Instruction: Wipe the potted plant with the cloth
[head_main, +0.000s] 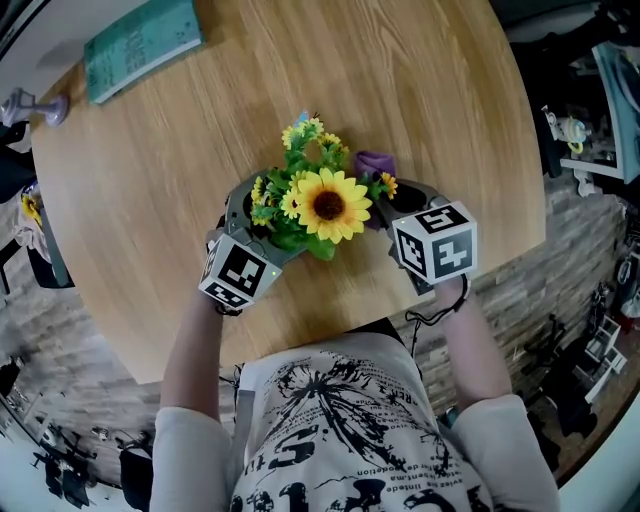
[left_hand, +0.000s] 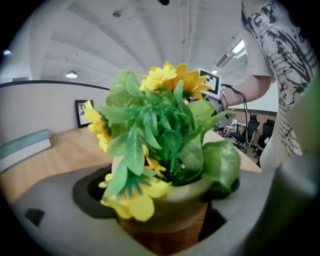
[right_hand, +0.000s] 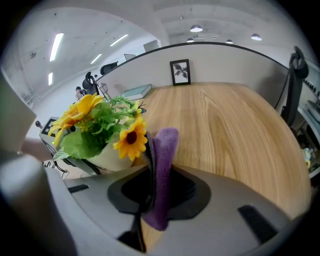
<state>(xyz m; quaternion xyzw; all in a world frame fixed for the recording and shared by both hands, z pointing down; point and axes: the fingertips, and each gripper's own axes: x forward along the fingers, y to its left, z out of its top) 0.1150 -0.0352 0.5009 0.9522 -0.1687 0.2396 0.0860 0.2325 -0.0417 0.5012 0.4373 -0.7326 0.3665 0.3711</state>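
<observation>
The potted plant (head_main: 315, 200) stands near the front of the round wooden table (head_main: 430, 90), with yellow sunflowers and green leaves in a cream and brown pot (left_hand: 167, 225). My left gripper (head_main: 258, 222) reaches in from the left, its jaws wide on either side of the pot. In the left gripper view a dark gap shows on the pot's right side. My right gripper (head_main: 395, 190) is at the plant's right, shut on a purple cloth (right_hand: 164, 160) that stands up from its jaws. The cloth (head_main: 375, 162) sits right beside the flowers.
A teal book (head_main: 140, 45) lies at the table's far left, and a small grey object (head_main: 45, 105) sits at the left edge. The person's torso is against the near edge. A framed picture (right_hand: 180, 72) hangs on the partition beyond the table.
</observation>
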